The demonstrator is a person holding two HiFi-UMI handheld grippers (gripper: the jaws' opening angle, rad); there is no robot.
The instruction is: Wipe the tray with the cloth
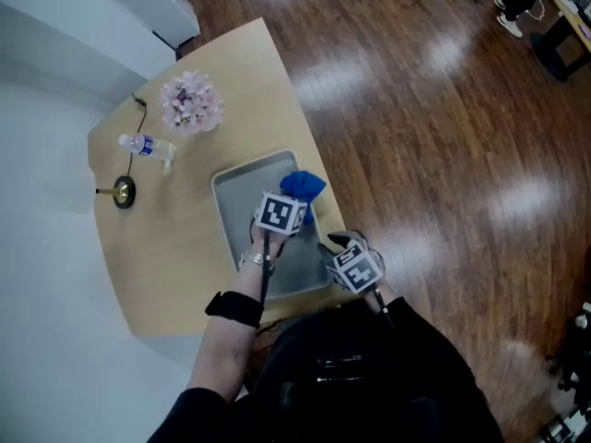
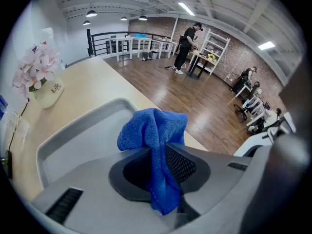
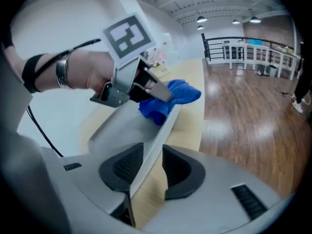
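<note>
Tray (image 1: pixel 235 201) – grey, shallow – is being rested on tan table (image 1: pixel 166 257), close to table's right edge. Blue cloth (image 1: pixel 302 185) is being gripped tight between jaws of left gripper (image 1: pixel 297 203), with bunched fabric bulging out past pads above tray's far right corner; whether cloth is touching tray floor cannot be told. Tray's right rim is being clamped by right gripper (image 1: pixel 328 249) – rim is being held between both pads. Flower pot (image 1: pixel 191 102) and water bottle (image 1: pixel 148 146) are being kept on table beyond tray, apart from it.
</note>
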